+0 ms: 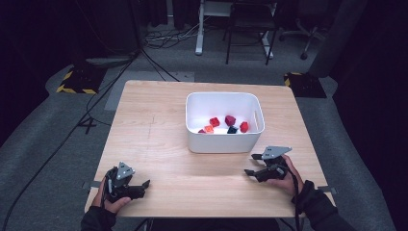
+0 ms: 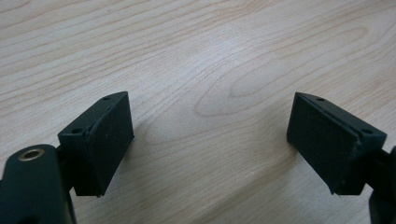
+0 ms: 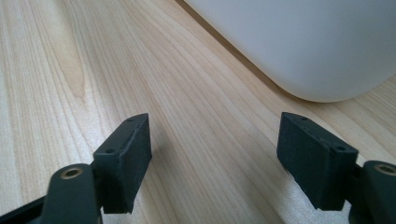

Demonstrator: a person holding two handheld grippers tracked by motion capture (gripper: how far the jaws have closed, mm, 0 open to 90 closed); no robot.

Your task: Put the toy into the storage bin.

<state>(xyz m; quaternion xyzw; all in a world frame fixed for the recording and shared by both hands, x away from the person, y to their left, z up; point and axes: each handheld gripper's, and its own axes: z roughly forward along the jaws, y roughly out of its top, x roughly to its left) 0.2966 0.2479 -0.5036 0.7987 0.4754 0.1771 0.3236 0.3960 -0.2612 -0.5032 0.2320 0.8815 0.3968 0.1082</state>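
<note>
A: Sitting toward the far right of the table (image 1: 144, 125) is the bin (image 1: 224, 142), white, with a handle slot in its right wall. The blocks (image 1: 230, 120) lie in it, toward its near side: mostly red, one orange, one dark.

B: Do the blocks touch each other?

A: They are loosely clustered; some look to be touching, but they are too small to tell for sure.

B: And the grippers?

A: The right gripper (image 1: 255, 164) is nearest, just in front of the bin's near right corner and apart from it, its jaws pointing left. In the right gripper view the rounded white corner of the bin rises just ahead, and the jaws stand released, wide apart, with bare wood between the pads (image 3: 125, 163).

B: The left one?

A: The left gripper (image 1: 142, 186) rests at the near left corner of the table, well apart from the bin, jaws pointing right. Its own view shows them spread wide too, nothing gripped, wood grain between the pads (image 2: 109, 140).

B: The hands?

A: Each hand wraps its gripper from the near edge, in dark sleeves. A cable trails from the right one.
</note>
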